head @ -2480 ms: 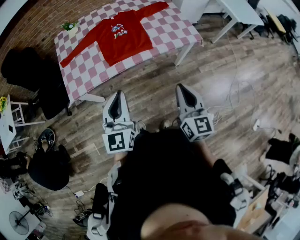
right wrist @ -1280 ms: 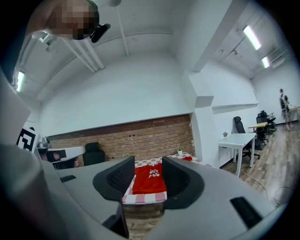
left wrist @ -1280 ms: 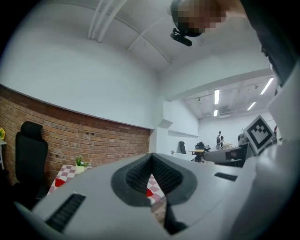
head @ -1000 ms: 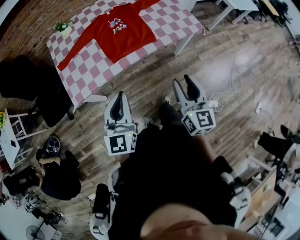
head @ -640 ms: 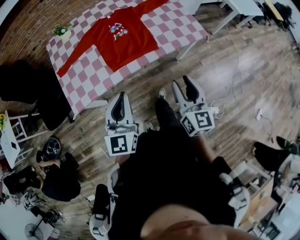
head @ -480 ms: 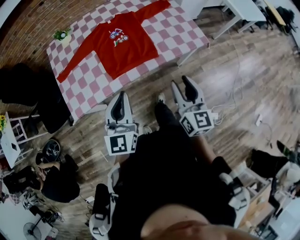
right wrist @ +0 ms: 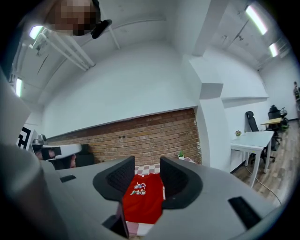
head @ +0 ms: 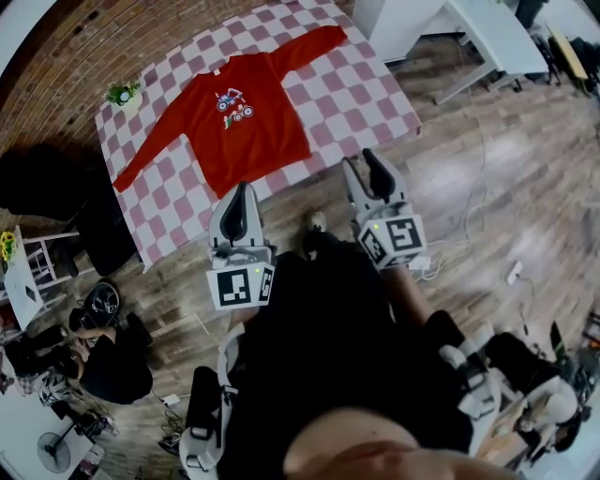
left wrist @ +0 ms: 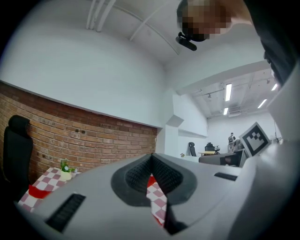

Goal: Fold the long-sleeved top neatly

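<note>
A red long-sleeved top point(head: 246, 122) with a small print on its chest lies spread flat, sleeves out, on a table with a pink-and-white checked cloth point(head: 366, 94). Both grippers are held level over the wooden floor, just short of the table's near edge. My left gripper point(head: 238, 192) is shut with nothing in it; in the left gripper view its jaws point(left wrist: 151, 161) meet, with a strip of checked cloth point(left wrist: 157, 201) below. My right gripper point(head: 363, 167) is open and empty. The right gripper view shows the top point(right wrist: 142, 199) framed between its parted jaws point(right wrist: 146, 174).
A small potted plant point(head: 122, 94) stands on the table's far left corner by the brick wall. A black chair point(head: 56, 178) is left of the table, and white tables point(head: 487, 28) are at the upper right. Cables point(head: 469, 187) trail over the floor at the right.
The table and the top have come nearer and lower in the head view as both grippers moved toward them. The right jaws, together in the earliest frame, now stand apart.
</note>
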A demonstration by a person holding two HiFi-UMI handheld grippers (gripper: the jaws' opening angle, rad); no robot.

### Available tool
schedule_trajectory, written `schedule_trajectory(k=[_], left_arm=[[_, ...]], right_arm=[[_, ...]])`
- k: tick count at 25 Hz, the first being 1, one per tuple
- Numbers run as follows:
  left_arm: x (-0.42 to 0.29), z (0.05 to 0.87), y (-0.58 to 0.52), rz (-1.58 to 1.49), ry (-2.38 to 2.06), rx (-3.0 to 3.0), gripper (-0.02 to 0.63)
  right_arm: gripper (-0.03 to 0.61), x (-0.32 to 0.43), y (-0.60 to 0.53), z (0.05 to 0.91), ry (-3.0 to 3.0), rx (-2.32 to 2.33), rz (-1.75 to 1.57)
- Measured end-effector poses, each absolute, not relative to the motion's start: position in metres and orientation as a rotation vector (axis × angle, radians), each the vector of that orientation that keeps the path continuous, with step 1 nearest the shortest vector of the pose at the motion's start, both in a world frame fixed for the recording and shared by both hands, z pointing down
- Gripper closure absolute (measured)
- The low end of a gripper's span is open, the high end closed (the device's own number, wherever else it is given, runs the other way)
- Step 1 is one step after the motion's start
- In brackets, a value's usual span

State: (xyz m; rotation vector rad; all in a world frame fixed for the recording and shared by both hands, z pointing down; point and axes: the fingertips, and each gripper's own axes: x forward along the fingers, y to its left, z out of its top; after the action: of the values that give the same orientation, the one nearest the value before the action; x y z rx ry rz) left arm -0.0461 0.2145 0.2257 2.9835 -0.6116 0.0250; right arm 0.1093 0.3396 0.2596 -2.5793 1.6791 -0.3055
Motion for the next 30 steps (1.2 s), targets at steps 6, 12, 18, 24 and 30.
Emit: schedule_trajectory(k=[6,12,18,24,30], left_arm=[[0.002,0.227,0.205,0.044,-0.632,2.977,0.609],[0.041,0.243,0.183,0.100,-0.612,2.982,0.609],[0.094,0.255,0.156,0.096,-0.544,2.978,0.609],[0.163,0.271,0.114,0.147,-0.475,2.979,0.609],[0.231,0.292,0.076,0.195,-0.392,2.985,0.609]], right_arm=[[0.417,0.170,0.317,0.266,1.681,-2.574,-0.327],[0.417,0.215,0.289,0.274,1.666,-2.583,-0.341],[0.417,0.258,0.262,0.287,1.621,-2.601,-0.364],[0.417,0.323,0.220,0.306,1.553,-2.641,-0.424],[0.417,0.387,0.181,0.342,1.484,-2.678,-0.540]])
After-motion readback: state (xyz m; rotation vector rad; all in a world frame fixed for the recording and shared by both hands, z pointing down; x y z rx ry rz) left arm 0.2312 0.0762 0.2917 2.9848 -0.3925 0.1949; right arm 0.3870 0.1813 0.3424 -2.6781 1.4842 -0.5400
